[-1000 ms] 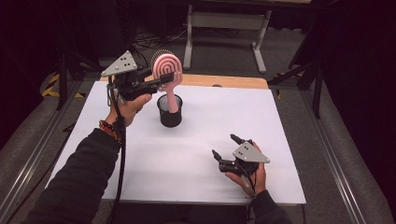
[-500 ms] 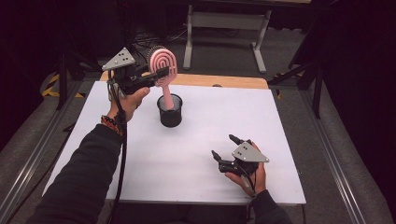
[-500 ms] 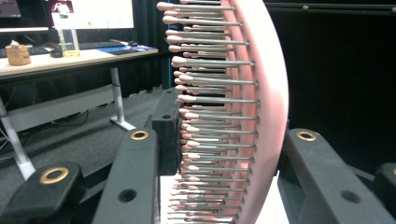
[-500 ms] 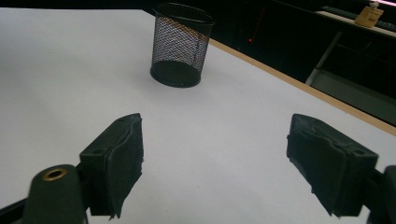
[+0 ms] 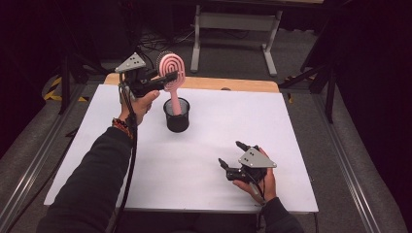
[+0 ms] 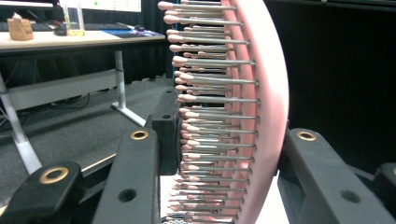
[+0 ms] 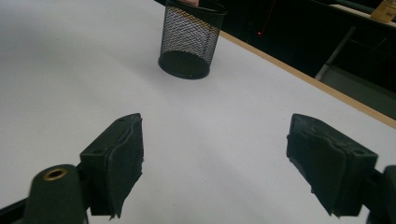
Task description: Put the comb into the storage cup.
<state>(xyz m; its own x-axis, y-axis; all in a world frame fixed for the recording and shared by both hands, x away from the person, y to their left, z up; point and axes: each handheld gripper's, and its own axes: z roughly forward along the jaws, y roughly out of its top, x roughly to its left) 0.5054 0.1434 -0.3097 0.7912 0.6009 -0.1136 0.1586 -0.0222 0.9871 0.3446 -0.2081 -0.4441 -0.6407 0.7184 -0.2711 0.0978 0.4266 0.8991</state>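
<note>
The step in hand is seating the pink oval plastic hairbrush [image 5: 172, 73] in the black wire-mesh cup [image 5: 176, 115]; its handle already stands inside the cup, tilted. Next move, as judged: lower, then release. The left gripper [image 5: 167, 77] pinches the brush head. The right gripper [image 5: 232, 158] rests on the white table [image 5: 204, 145], jaws spread, holding nothing.

No text, label or number is legible — nothing readable.
</note>
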